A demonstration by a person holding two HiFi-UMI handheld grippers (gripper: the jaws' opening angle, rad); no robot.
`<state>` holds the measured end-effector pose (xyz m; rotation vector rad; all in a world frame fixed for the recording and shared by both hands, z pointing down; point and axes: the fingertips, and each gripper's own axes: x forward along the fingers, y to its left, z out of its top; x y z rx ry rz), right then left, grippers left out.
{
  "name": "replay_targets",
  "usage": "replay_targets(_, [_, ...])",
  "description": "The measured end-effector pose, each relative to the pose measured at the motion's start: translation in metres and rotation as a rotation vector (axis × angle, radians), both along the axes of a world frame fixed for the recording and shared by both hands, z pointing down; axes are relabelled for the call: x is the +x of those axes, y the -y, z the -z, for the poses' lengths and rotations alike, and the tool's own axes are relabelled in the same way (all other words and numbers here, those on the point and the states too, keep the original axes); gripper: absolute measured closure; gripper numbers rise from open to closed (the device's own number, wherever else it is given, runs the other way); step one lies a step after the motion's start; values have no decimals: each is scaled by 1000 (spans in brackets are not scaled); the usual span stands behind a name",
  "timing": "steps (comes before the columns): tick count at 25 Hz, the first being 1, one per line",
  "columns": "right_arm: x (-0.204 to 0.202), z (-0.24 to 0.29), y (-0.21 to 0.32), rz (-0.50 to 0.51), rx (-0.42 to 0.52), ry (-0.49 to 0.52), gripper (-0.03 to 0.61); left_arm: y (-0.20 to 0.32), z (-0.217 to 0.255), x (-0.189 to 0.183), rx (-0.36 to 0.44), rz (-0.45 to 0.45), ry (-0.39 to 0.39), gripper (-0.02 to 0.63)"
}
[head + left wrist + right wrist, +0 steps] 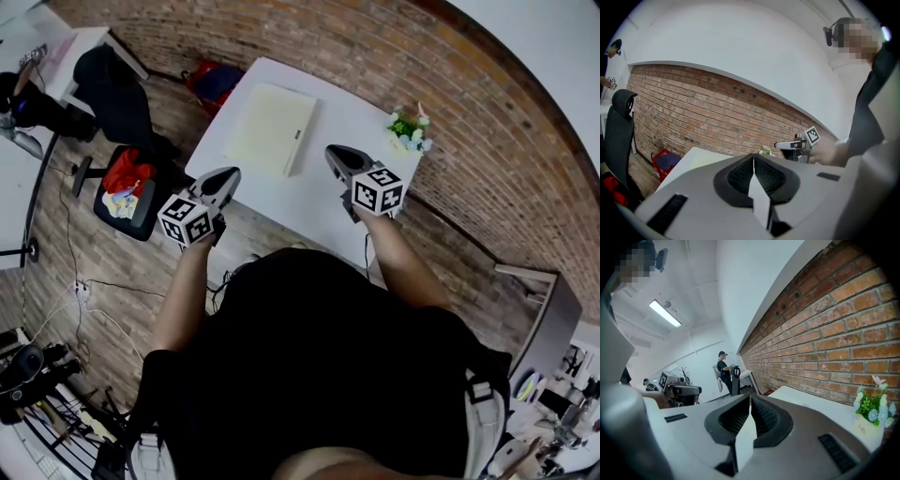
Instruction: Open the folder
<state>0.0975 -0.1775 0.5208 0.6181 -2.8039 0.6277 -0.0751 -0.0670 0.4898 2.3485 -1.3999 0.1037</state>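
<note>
Both empty, jaws together: we hold left hand-held gripper (228, 174) and right hand-held gripper (334, 153) at near edge of white surface (319, 199); folder (270, 127) lies flat, closed, just beyond them.

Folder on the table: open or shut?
Shut. The folder lies flat on the table as one slab, cover down, no inner pages showing.

A white worktop (314, 199) is standing against a brick wall (717, 112); a black chair (114, 94) is sitting nearby, and a strip light (664, 313) is glowing overhead.
</note>
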Motion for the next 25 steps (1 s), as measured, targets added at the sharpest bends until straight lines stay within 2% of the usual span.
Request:
replay_targets(12, [-25,7,6,12,8,5,546,-9,6,-27,11,27,1,597])
replay_targets(25, [-49,5,10,-54,3,-40,549,6,-4,-69,13,-38,-39,598])
